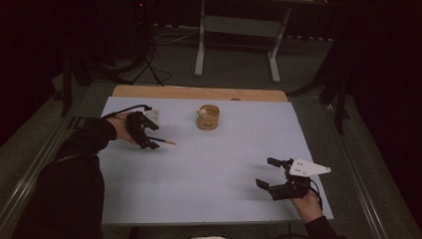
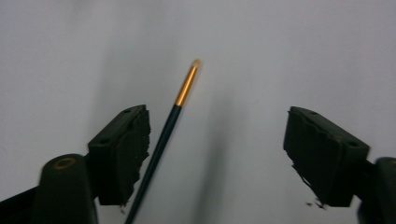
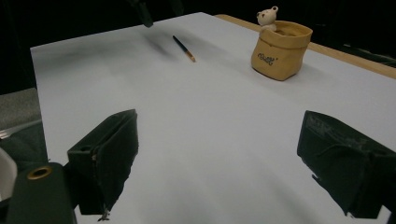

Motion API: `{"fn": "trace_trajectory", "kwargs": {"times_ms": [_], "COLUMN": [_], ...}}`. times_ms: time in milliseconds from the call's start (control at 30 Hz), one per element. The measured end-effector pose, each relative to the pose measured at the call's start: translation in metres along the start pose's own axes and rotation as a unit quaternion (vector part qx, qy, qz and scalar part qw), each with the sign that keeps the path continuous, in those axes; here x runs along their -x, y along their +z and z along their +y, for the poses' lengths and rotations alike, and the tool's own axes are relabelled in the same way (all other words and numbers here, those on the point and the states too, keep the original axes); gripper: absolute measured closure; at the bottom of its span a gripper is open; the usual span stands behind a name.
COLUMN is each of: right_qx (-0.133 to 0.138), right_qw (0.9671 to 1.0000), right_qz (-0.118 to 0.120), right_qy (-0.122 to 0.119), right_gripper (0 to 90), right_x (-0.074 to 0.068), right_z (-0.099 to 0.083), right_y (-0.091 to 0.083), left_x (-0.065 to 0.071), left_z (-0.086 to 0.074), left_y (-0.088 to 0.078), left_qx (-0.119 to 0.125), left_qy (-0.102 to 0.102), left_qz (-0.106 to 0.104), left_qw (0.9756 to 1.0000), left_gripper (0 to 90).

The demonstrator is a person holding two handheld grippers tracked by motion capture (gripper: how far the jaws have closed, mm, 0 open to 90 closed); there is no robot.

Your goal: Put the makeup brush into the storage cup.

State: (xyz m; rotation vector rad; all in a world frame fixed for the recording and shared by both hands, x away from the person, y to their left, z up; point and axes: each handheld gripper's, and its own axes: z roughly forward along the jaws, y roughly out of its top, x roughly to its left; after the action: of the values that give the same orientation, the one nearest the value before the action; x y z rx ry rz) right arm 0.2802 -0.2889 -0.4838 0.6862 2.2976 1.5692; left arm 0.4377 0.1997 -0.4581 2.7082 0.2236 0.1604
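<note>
A thin paintbrush (image 2: 164, 135) with a dark handle and a gold ferrule lies flat on the pale table (image 1: 214, 164). My left gripper (image 2: 217, 135) hangs open over it, and the handle runs close beside the left pad (image 2: 126, 149). In the high view the left gripper (image 1: 152, 134) is at the far left, with the paintbrush's tip (image 1: 168, 142) poking out to its right. My right gripper (image 1: 267, 172) is open and holds nothing at the near right. From the right gripper (image 3: 217, 140) the paintbrush (image 3: 183, 48) lies far ahead.
A tan pouch-shaped cup (image 1: 208, 117) with a small bear figure (image 3: 267, 17) on its rim stands at the back middle of the table. A wooden strip (image 1: 199, 92) runs along the far edge. Dark floor and a metal frame (image 1: 239, 30) lie beyond.
</note>
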Motion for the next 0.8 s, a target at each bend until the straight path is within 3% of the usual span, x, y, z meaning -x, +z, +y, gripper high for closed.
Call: {"fn": "trace_trajectory", "kwargs": {"times_ms": [133, 233, 433, 800], "right_qx": [-0.001, -0.002, -0.003, -0.002], "right_qw": [1.0, 1.0, 1.0, 1.0], "right_qz": [0.0, -0.001, -0.001, 0.0], "right_qy": [0.001, 0.002, 0.002, 0.003], "right_gripper": [12.7, 12.7, 12.7, 12.7], "right_x": [0.0, 0.0, 0.0, 0.0], "right_z": [0.0, -0.001, -0.001, -0.002], "right_y": [0.0, 0.0, 0.001, 0.001], "left_x": [-0.002, -0.004, -0.011, -0.023], "left_z": [-0.003, -0.003, -0.004, -0.002], "left_y": [0.008, 0.015, 0.022, 0.038], "left_qx": [-0.035, -0.056, -0.066, -0.115], "left_qy": [0.057, 0.074, 0.075, 0.105], "left_qz": [0.003, 0.004, 0.012, 0.014], "left_qw": [0.9978, 0.9957, 0.9949, 0.9878], "left_gripper": [30.3, 34.0, 40.6, 55.5]}}
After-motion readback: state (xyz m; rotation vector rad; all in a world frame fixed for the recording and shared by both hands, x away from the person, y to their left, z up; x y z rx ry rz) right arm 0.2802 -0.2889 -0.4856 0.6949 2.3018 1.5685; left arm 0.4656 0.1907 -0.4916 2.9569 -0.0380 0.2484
